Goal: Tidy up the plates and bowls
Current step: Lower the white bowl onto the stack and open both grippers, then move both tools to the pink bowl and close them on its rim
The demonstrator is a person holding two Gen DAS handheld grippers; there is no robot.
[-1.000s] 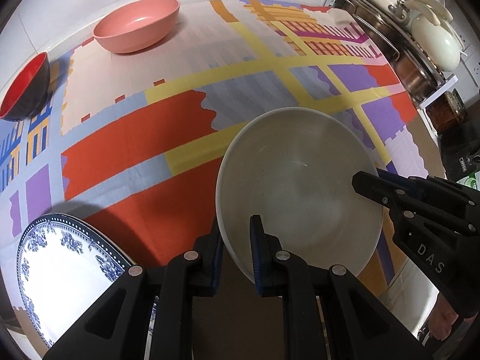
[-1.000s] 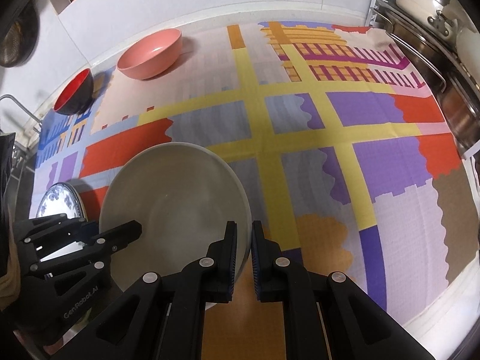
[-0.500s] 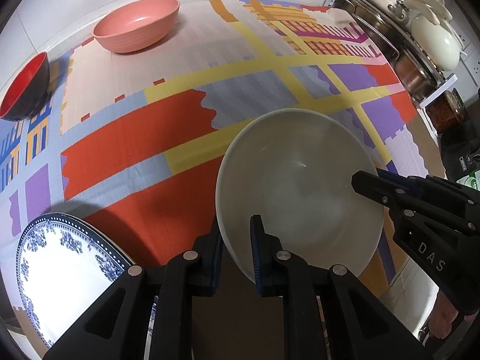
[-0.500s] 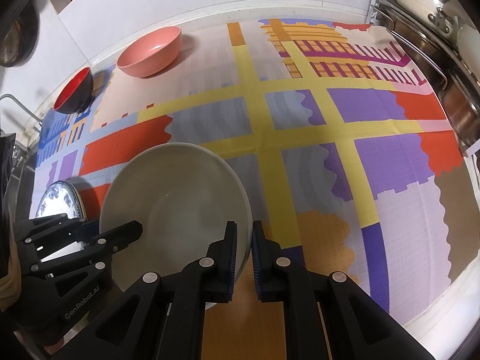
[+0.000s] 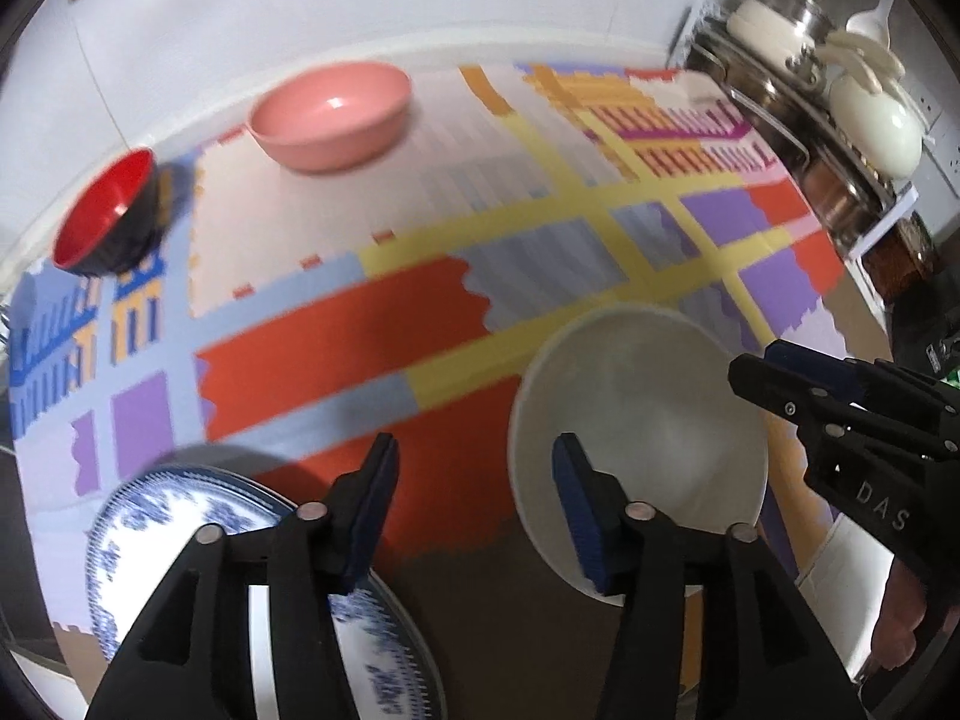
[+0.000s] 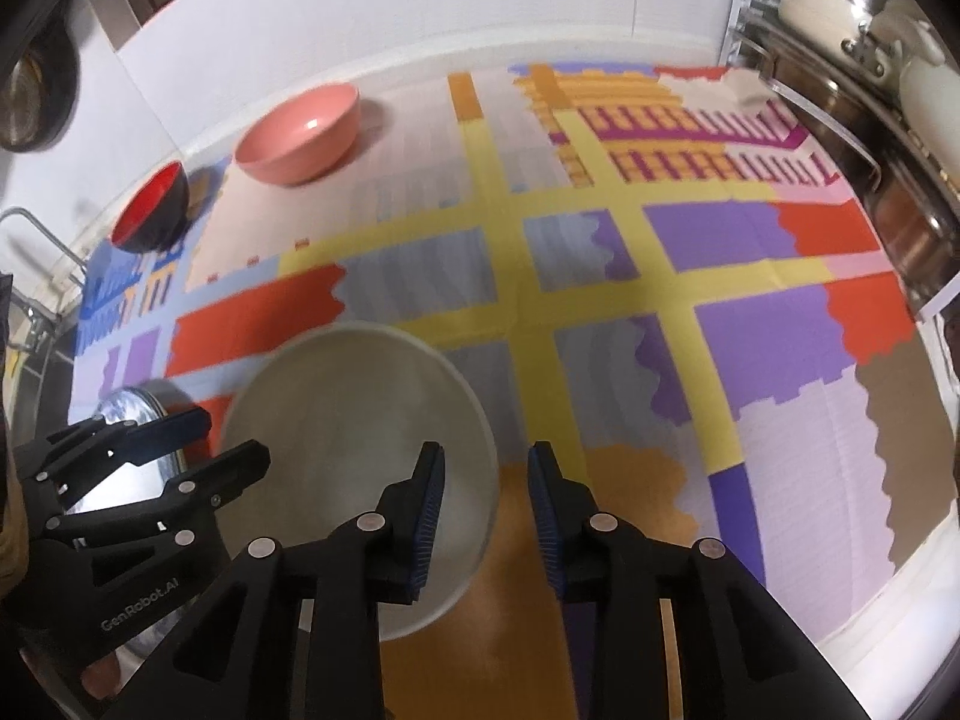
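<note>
White bowl (image 6: 360, 450) lies between left gripper (image 5: 474, 510) and right gripper (image 6: 486, 510).

A patchwork-patterned cloth (image 6: 600, 276) in yellow, orange, purple and grey is covering the counter ahead of the gripper. A rack of steel pots (image 5: 798, 138) with a cream lidded pot (image 5: 876, 120) is standing to the far right.

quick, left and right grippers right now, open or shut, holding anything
left gripper: open, jaws just opened off the white bowl rim, holding nothing
right gripper: open, jaws just opened, bowl rim between them, unclamped
</note>
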